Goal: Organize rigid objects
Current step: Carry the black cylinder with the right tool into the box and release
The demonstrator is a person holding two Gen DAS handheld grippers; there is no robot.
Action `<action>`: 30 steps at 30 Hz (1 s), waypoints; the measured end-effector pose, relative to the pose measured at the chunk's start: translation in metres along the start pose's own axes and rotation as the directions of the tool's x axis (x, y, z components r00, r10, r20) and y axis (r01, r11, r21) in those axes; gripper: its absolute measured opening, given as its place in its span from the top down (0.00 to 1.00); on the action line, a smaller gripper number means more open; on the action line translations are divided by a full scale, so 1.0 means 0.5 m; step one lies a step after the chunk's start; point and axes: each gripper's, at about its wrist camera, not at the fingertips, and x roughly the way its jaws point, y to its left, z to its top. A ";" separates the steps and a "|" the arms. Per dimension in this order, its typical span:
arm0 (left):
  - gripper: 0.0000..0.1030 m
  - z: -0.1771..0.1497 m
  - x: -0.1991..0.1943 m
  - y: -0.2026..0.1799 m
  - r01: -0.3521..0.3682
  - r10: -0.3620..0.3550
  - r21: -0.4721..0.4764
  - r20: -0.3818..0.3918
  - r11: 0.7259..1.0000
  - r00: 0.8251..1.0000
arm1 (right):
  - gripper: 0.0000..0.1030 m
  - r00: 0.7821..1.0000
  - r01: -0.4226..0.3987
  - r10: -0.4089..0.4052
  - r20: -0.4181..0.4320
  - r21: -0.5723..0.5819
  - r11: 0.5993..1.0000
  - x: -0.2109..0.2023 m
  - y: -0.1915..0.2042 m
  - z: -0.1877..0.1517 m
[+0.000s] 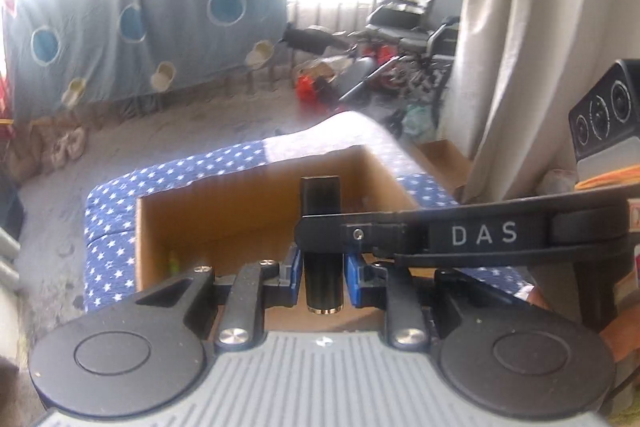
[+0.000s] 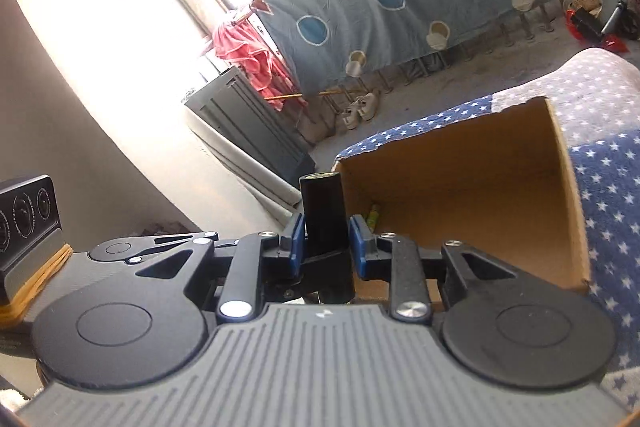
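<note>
A black cylinder (image 1: 322,267) with a metal end is held upright above an open cardboard box (image 1: 224,211). My left gripper (image 1: 323,269) has its blue pads (image 1: 294,273) around the cylinder's lower part. My right gripper reaches in from the right in the left wrist view, its black finger (image 1: 348,233) marked DAS crossing the cylinder's middle. In the right wrist view my right gripper (image 2: 326,245) has its blue pads (image 2: 296,245) around the same cylinder (image 2: 322,215), beside the box (image 2: 460,195). A small green item (image 2: 374,215) lies inside the box.
The box rests on a blue star-patterned cloth (image 1: 108,227). A grey patterned sheet (image 1: 140,27) hangs at the back over a grey floor. A wheelchair (image 1: 420,23) and clutter stand far right, a beige curtain (image 1: 540,47) at right. A grey cabinet (image 2: 248,123) shows in the right wrist view.
</note>
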 end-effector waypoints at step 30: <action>0.52 -0.020 0.133 0.183 -0.078 0.046 -0.139 -0.218 0.987 0.975 | 0.52 0.904 0.088 0.009 -0.428 0.207 0.974 0.371 -0.120 0.062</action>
